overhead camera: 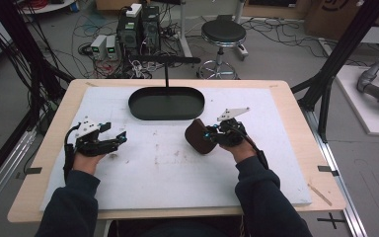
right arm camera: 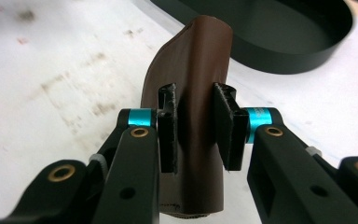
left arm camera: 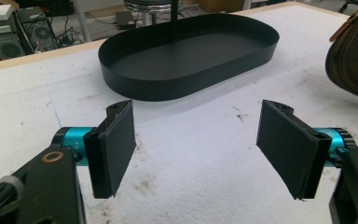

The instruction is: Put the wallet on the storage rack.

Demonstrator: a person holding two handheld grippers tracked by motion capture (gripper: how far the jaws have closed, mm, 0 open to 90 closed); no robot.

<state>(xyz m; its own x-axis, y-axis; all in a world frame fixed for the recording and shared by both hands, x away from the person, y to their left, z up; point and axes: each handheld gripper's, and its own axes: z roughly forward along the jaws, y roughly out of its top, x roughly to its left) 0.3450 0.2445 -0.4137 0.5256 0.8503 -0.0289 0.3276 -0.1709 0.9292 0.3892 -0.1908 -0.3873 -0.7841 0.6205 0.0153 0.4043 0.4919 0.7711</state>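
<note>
Holding one brown pouch (right arm camera: pixel 193 98), right hand-held gripper (right arm camera: pixel 196 128), one black tray (overhead camera: pixel 166 103)

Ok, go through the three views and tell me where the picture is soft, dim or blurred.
High view: dim and soft overall, with the brown leather pouch lacking detail. Left gripper view: evenly lit and sharp from its fingers out to the black oval metal tray. Right gripper view: the pouch is sharp at the fingers, while the white table cover behind is blurred.
</note>
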